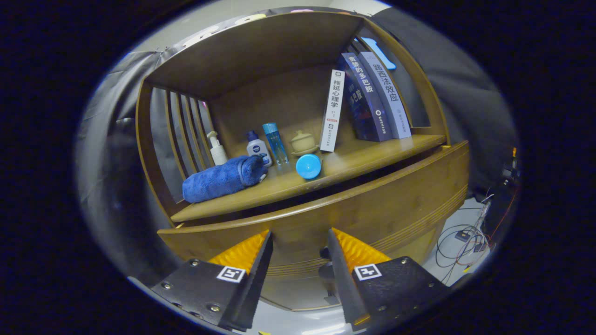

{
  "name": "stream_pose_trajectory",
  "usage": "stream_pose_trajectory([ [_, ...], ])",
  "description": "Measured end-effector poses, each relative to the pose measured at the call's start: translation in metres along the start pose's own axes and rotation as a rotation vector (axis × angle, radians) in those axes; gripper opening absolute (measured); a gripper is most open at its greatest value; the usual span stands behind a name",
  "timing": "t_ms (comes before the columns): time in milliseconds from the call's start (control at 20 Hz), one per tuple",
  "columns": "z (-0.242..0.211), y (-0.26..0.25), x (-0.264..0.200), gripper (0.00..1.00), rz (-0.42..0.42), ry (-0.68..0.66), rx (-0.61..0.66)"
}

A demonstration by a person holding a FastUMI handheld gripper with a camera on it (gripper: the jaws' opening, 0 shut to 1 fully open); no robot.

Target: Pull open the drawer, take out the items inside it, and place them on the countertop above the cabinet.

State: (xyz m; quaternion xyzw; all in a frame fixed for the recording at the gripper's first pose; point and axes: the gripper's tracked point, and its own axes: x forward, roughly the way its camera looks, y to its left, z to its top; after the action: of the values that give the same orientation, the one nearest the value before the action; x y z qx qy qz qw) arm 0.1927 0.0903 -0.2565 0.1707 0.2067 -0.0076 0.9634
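Note:
A wooden cabinet fills the gripper view, its countertop [354, 160] running across the middle. Below it the drawer front [396, 204] stands out a little, with a dark gap along its top edge. The inside of the drawer is hidden. A dark knob [325, 254] on the drawer front sits between the fingers, close against the inner side of the right finger. My gripper [299, 232] is open, right at the drawer front, with nothing pressed between its fingers.
On the countertop lie a rolled blue towel [223, 179], a pump bottle [217, 150], a small white bottle [257, 148], a clear blue bottle [275, 142], a lidded cup [303, 142], a round blue object [308, 166] and three books [368, 100]. Cables [461, 237] trail on the floor to the right.

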Motion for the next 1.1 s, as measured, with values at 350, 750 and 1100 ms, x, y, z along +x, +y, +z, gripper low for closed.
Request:
stream_pose_trajectory([
  [350, 0.003, 0.001, 0.022, 0.7, 0.007, -0.002, 0.035],
  [750, 0.005, -0.002, 0.032, 0.7, 0.01, -0.01, 0.052],
  [1100, 0.024, -0.016, 0.024, 0.71, -0.058, -0.07, 0.066],
])
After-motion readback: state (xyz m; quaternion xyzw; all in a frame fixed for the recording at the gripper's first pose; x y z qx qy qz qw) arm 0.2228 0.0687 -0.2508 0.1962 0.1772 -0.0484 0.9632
